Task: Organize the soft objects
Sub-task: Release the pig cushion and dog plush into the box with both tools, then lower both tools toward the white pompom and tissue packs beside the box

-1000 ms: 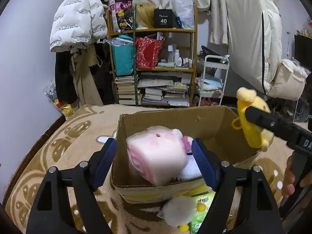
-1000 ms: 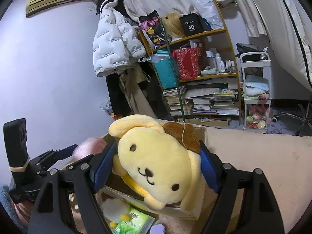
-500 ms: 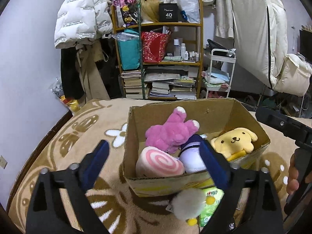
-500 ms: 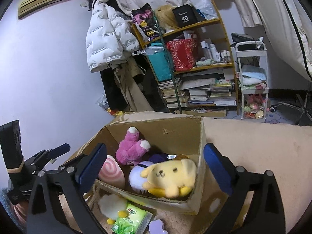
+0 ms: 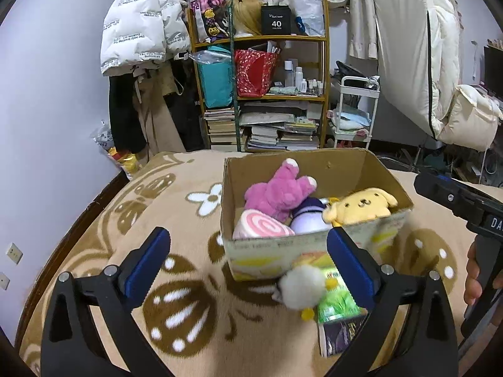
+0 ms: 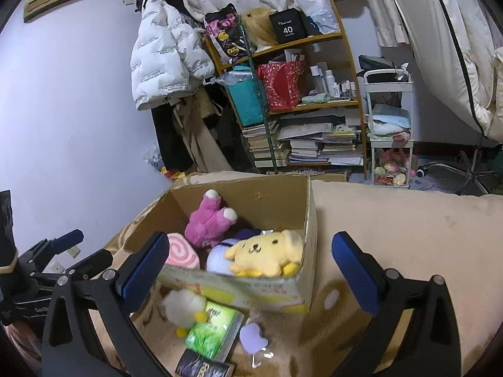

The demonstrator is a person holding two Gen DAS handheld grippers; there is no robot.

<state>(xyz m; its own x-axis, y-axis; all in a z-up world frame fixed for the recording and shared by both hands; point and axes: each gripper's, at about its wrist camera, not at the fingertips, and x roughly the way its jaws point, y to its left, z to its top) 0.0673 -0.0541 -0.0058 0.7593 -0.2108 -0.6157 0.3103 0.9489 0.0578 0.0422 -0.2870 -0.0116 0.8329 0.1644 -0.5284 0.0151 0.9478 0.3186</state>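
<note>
Both tongs are let go and hold nothing: left tongs (image 5: 248, 260) are opening more, right tongs (image 6: 250, 262) gape wide. The box (image 5: 314, 248) ahead holds four soft toys. Next, grab the white duck (image 6: 180, 309), lying sideways just below the right tongs, feet toward us.

Left gripper (image 5: 248, 262) angled downward, jaws opening wide, nothing pressed between the blue pads (image 5: 147, 260). Right gripper (image 6: 251, 270) likewise tilted down, jaws spread fully apart and empty. At the left view's right edge, fingers of a hand (image 5: 474, 278) wrapped around the right gripper's handle.
</note>
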